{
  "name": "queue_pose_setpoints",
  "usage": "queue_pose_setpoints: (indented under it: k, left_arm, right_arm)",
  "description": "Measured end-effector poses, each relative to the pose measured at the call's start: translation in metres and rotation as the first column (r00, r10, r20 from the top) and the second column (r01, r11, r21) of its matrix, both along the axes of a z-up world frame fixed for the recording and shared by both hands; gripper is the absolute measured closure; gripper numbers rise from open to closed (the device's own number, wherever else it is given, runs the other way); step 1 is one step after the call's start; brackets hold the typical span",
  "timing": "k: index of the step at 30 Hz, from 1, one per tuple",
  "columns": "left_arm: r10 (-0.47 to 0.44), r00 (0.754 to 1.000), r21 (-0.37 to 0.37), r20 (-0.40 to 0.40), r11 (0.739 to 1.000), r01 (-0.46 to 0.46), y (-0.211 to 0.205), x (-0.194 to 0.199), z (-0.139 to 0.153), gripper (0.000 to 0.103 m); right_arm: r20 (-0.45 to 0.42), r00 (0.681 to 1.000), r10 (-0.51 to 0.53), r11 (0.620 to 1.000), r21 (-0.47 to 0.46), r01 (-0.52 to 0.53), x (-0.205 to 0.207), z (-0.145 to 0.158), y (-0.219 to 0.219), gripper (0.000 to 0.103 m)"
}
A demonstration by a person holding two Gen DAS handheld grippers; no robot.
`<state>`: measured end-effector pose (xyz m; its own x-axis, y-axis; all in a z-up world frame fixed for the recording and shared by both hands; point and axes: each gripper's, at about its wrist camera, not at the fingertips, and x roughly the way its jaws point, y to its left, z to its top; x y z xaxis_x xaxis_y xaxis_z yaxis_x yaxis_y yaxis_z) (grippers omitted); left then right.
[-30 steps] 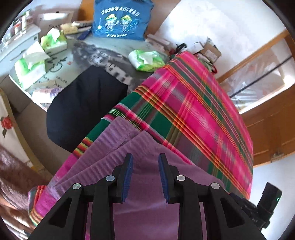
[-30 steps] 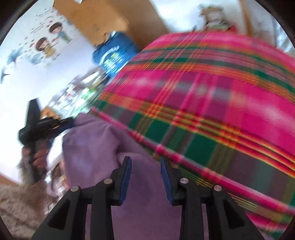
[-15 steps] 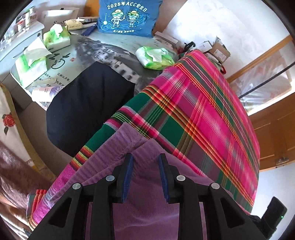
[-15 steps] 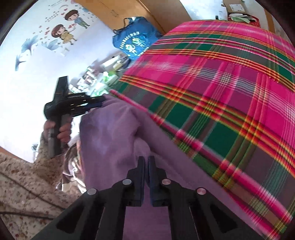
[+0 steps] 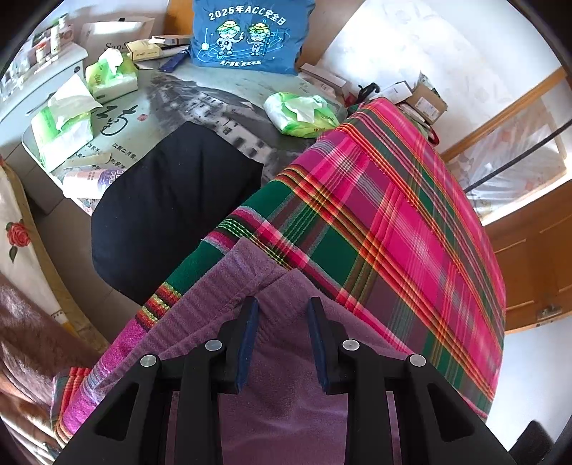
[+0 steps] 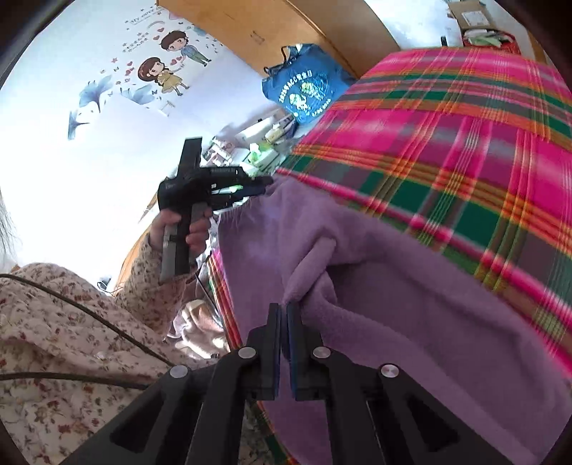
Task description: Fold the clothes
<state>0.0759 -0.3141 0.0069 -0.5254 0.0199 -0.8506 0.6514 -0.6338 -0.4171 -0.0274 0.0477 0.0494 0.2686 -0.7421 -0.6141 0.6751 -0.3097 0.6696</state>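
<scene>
Your right hand-held gripper (image 6: 282, 311) sits at the bottom centre of the right wrist view, its jaws fully closed. They have pinched a raised fold of the purple garment (image 6: 375, 293), which peaks just above the fingertips. Your left hand-held gripper (image 5: 280, 304) fills the bottom of the left wrist view with its jaws partly apart. The garment's corner edge (image 5: 250, 279) lies between and just ahead of its blue pads (image 5: 246, 343); you cannot tell from here whether the pads press on the cloth. In the right wrist view the same gripper (image 6: 262, 182) shows at centre left, its tips at the garment's far corner, gripped by your hand (image 6: 182, 229) in a floral sleeve (image 6: 71, 322).

The garment is spread on a pink, green and orange plaid blanket (image 5: 393, 221) that covers the bed. It takes up the lower middle of the left view and the lower right half of the right view.

In the left view, a table (image 5: 214, 96) lies in the upper left, carrying 3 green tissue packs (image 5: 302, 112). A black cloth (image 5: 168, 204) hangs over its near edge, beside the blanket. A blue bag (image 5: 250, 32) with cartoon figures stands at the table's far side, at top centre. Cartoon stickers (image 6: 161, 68) mark the wall at the upper left of the right view.
</scene>
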Motion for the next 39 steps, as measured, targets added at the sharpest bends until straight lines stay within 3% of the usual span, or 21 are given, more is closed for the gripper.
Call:
queue_pose_setpoints:
  k: [4, 8, 13, 18, 28, 35, 39]
  left_arm:
    - [0.002, 1.0, -0.002, -0.005, 1.0, -0.002, 0.0, 0.001, 0.0, 0.074]
    - [0.002, 1.0, -0.006, -0.003, 1.0, -0.002, 0.001, 0.0, 0.0, 0.074]
    - [0.002, 1.0, -0.002, -0.007, 1.0, -0.002, 0.0, 0.001, 0.0, 0.074]
    - [-0.003, 1.0, -0.008, -0.007, 1.0, 0.003, 0.001, 0.001, 0.0, 0.074]
    - [-0.008, 1.0, -0.009, -0.017, 1.0, 0.008, 0.001, 0.002, 0.0, 0.074]
    - [-0.007, 1.0, -0.014, -0.024, 1.0, 0.007, 0.002, 0.003, -0.001, 0.074]
    - [-0.011, 1.0, -0.014, -0.024, 1.0, 0.01, 0.002, 0.003, -0.001, 0.074]
  right_arm:
    - [0.072, 0.997, 0.025, 0.999, 0.018, -0.027, 0.006, -0.016, -0.005, 0.099]
    - [0.128, 0.991, 0.05, 0.997, 0.046, -0.056, 0.004, -0.029, -0.015, 0.09]
    - [0.251, 0.968, 0.013, 1.0, 0.016, -0.018, -0.012, -0.041, -0.021, 0.081]
    - [0.242, 0.97, 0.024, 1.0, 0.01, -0.027, -0.019, -0.038, -0.03, 0.077]
    - [0.39, 0.921, 0.018, 0.998, 0.049, -0.04, -0.026, -0.066, -0.044, 0.07]
    - [0.408, 0.913, -0.012, 0.999, 0.042, -0.005, -0.027, -0.072, -0.055, 0.07]
    - [0.388, 0.921, -0.029, 0.999, -0.011, 0.036, -0.026, -0.064, -0.053, 0.07]
